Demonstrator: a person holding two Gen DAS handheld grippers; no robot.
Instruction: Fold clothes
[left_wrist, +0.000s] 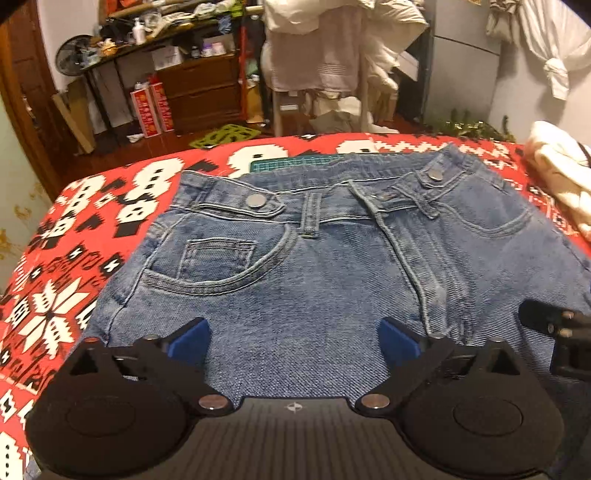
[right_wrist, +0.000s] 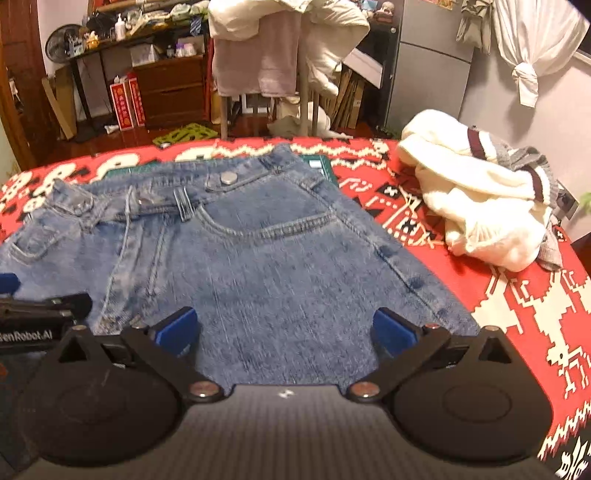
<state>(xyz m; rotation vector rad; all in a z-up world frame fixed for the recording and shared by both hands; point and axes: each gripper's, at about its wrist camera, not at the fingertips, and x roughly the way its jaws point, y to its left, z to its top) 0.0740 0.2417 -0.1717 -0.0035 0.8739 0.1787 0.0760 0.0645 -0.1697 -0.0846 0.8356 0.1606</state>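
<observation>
Left wrist view: the jeans (left_wrist: 314, 266) lie front-up and flat on the red patterned cloth (left_wrist: 74, 258) covering the worktop, waistband at the far edge over a green mat (left_wrist: 295, 162). The left gripper (left_wrist: 293, 338) hangs above the thigh denim with fingers (left_wrist: 188, 338) spread wide, grasping nothing. Risk: pinching here may catch only the top layer, so the fold drags unevenly. Right wrist view: the right gripper (right_wrist: 282, 328) is likewise released over the right leg panel, near the side seam, with the left tool just beside it. Risk: the two tools may collide if both close inward. A white sweater (right_wrist: 476, 206) lies near on the cloth; a folded leg swung that way could snag it
</observation>
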